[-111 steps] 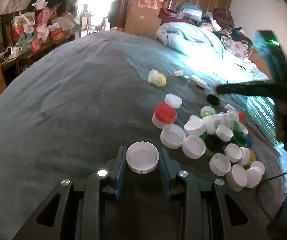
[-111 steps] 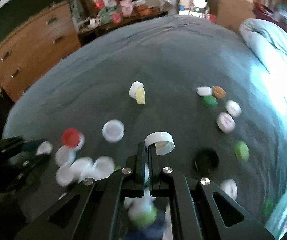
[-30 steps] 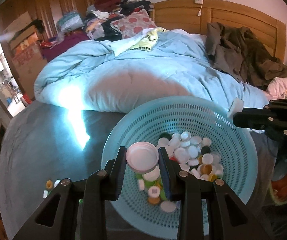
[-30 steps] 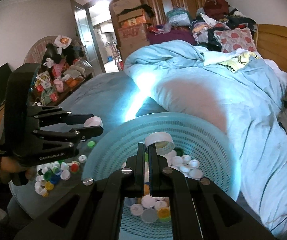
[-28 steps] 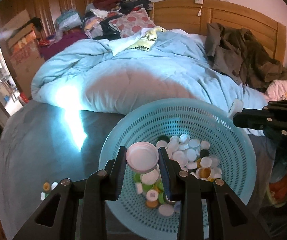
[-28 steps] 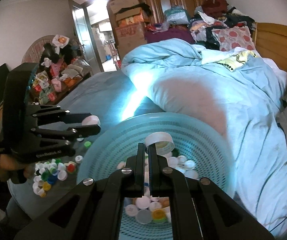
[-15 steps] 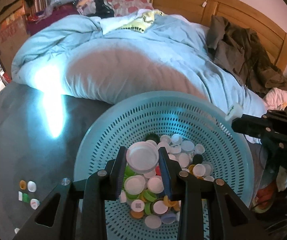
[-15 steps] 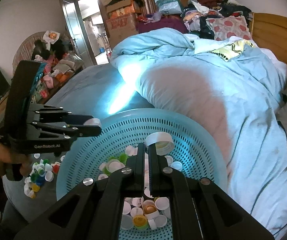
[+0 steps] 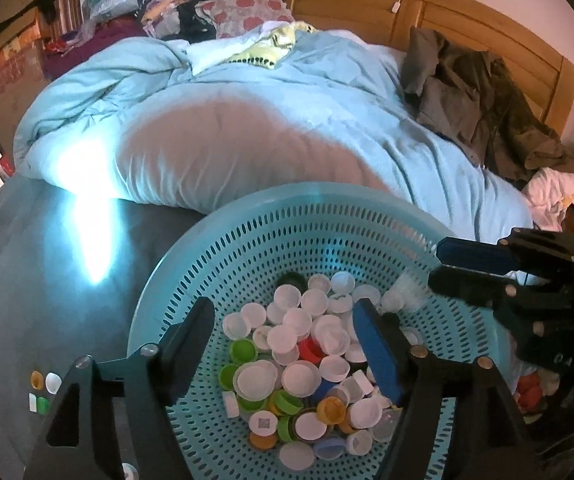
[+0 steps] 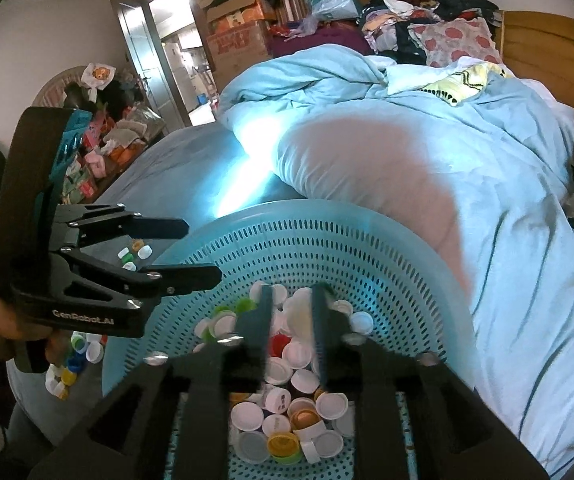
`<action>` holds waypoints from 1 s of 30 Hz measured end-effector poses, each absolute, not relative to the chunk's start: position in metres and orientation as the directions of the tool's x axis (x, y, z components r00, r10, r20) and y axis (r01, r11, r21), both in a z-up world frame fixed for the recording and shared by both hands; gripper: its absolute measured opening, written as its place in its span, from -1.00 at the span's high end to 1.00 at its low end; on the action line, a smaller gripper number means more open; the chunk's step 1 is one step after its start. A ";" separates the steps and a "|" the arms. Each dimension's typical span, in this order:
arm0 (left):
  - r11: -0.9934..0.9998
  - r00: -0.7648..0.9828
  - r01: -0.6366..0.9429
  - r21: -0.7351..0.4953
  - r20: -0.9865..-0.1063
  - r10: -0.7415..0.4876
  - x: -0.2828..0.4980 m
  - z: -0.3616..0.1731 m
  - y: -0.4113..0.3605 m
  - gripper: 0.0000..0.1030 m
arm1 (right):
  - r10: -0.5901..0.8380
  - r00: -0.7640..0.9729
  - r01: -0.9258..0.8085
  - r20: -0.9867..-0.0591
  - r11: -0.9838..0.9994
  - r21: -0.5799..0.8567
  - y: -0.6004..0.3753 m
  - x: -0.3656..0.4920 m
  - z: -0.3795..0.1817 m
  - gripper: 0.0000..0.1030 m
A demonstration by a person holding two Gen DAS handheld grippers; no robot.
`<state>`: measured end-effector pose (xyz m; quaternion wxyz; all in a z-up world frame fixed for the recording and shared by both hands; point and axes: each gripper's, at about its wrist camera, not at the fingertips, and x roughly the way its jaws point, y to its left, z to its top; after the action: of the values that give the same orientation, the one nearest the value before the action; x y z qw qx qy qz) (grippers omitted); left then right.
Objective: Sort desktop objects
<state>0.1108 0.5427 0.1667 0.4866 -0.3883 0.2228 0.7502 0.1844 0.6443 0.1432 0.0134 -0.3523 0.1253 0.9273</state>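
Bottle caps point(image 9: 299, 364) lie heaped in the teal colander basket point(image 9: 223, 256), straight below both grippers. Left gripper point(image 9: 283, 344) jaws just opened wide, nothing between. Right gripper point(image 10: 291, 332) jaws just parted too, a white cap point(image 9: 401, 290) blurred beneath them; loose caps on bed point(image 10: 71, 364) sit nearer left.

The basket point(image 9: 247, 236) is smooth, shiny plastic full of holes. The bottle caps point(image 9: 299, 376) are plastic. The blue quilt point(image 9: 215, 148) is soft cloth. The headboard point(image 9: 467, 28) is wood.

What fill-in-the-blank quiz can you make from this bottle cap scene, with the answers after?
1. The caps are piled inside a light blue perforated ____.
2. The basket sits on a ____.
3. The left gripper has its jaws ____, with nothing between them.
4. Most caps in the pile are coloured ____.

Answers: basket; bed; open; white
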 end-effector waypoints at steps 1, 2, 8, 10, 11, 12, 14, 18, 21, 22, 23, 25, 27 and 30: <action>-0.429 -0.229 -0.902 -0.043 -0.795 0.562 0.111 0.169 0.541 -0.50 | -0.058 -0.755 -0.116 -0.653 -0.968 0.221 0.643 0.186 0.145 0.48; -0.433 -0.234 -0.900 -0.043 -0.791 0.565 0.111 0.171 0.540 -0.59 | -0.057 -0.757 -0.116 -0.650 -0.969 0.220 0.642 0.188 0.146 0.30; -0.435 -0.265 -0.900 -0.022 -0.764 0.588 0.117 0.185 0.515 -0.82 | -0.049 -0.774 -0.145 -0.631 -0.957 0.252 0.631 0.208 0.152 -0.22; -0.443 -0.277 -0.896 -0.022 -0.751 0.599 0.115 0.189 0.492 -0.85 | -0.070 -0.786 -0.125 -0.614 -0.955 0.270 0.617 0.220 0.153 -0.24; -0.457 -0.291 -0.889 -0.023 -0.741 0.605 0.112 0.191 0.471 -0.86 | -0.084 -0.798 -0.100 -0.597 -0.958 0.268 0.604 0.229 0.155 -0.24; -0.475 -0.308 -0.880 -0.024 -0.733 0.607 0.108 0.192 0.447 -0.90 | -0.097 -0.808 -0.067 -0.581 -0.965 0.254 0.586 0.238 0.156 -0.24; -0.544 -0.375 -0.839 -0.011 -0.712 0.594 0.098 0.195 0.392 -0.93 | -0.129 -0.817 -0.011 -0.562 -0.971 0.238 0.555 0.248 0.153 -0.32; -0.723 -0.570 -0.690 0.027 -0.635 0.521 0.088 0.197 0.252 -0.99 | -0.209 -0.816 0.121 -0.540 -0.973 0.194 0.470 0.265 0.133 -0.47; -0.854 -0.676 -0.520 0.002 -0.612 0.411 0.081 0.183 0.143 -1.00 | -0.289 -0.763 0.214 -0.577 -0.957 0.196 0.413 0.256 0.100 -0.62; -0.888 -0.696 -0.459 -0.001 -0.621 0.360 0.078 0.173 0.110 -1.00 | -0.303 -0.741 0.228 -0.599 -0.953 0.199 0.400 0.249 0.088 -0.62; -0.919 -0.698 -0.394 -0.017 -0.645 0.311 0.073 0.159 0.078 -1.00 | -0.319 -0.705 0.239 -0.634 -0.948 0.212 0.385 0.235 0.069 -0.62; -0.961 -0.685 -0.274 -0.041 -0.693 0.225 0.063 0.129 0.024 -1.00 | -0.310 -0.662 0.211 -0.682 -0.951 0.228 0.373 0.210 0.041 -0.62; -0.980 -0.662 -0.185 -0.068 -0.728 0.176 0.054 0.100 -0.018 -1.00 | -0.298 -0.637 0.166 -0.710 -0.953 0.252 0.368 0.187 0.021 -0.62; -0.993 -0.614 -0.079 -0.086 -0.781 0.117 0.037 0.061 -0.061 -1.00 | -0.229 -0.627 0.071 -0.744 -0.968 0.239 0.371 0.157 -0.002 -0.62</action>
<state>0.0370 -0.0605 0.0607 0.0546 -0.4361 -0.0215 0.8980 0.1572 0.3710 -0.0020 -0.0836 -0.4236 0.0937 0.8971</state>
